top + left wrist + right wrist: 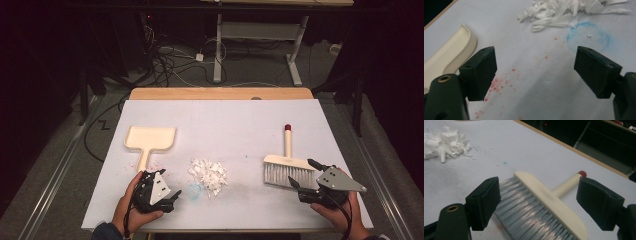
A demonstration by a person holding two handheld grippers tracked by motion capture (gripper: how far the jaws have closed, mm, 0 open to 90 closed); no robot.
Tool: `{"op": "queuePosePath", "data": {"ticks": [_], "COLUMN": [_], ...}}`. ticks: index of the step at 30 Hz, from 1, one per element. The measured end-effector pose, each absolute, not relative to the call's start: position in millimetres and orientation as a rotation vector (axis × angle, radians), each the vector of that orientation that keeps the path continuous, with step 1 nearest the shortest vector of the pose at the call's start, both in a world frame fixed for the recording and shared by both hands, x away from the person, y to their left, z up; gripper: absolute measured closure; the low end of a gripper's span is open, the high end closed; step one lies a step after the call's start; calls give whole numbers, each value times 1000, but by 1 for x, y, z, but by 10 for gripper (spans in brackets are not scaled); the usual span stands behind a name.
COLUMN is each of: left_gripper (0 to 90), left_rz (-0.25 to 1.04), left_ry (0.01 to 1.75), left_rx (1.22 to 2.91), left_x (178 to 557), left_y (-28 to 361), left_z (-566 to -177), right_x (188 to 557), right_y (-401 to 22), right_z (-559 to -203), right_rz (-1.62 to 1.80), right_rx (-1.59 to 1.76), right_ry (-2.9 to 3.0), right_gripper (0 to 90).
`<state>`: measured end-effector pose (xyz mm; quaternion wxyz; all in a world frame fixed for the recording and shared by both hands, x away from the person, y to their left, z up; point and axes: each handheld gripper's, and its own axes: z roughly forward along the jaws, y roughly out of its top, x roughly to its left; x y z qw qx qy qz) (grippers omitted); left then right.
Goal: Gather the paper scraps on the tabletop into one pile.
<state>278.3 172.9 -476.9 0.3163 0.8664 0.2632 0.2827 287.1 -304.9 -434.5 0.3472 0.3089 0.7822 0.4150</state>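
Note:
A cream dustpan [149, 140] lies at the left of the white table, its handle toward me; its edge [451, 53] shows beside my left jaw. A pile of white paper scraps [208, 174] sits mid-table, also seen as scraps [564, 12] and scraps [442, 142]. A cream brush [289, 167] with grey bristles and a red-tipped handle lies at the right; the brush [541, 205] sits just beyond my right jaws. My left gripper [179, 194] is open near the dustpan handle, holding nothing. My right gripper [303, 173] is open at the brush's bristles, with nothing between its jaws.
A faint blue ring [587, 37] and red specks [496, 83] mark the white sheet [225, 125] between dustpan and scraps. A wooden table edge [220, 93] runs along the back. Cables [170, 65] and a desk frame [260, 35] stand on the floor beyond.

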Motion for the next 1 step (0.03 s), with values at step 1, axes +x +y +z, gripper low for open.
{"op": "queuePosePath", "data": {"ticks": [1], "left_gripper": [176], "left_rz": [746], "left_ry": [691], "left_rx": [2284], "left_x": [278], "left_y": [173], "left_z": [-477], "right_x": [287], "right_y": [-305], "right_z": [-434], "right_rz": [1075], "right_rx": [801], "right_ry": [2025], "right_gripper": [201]}}
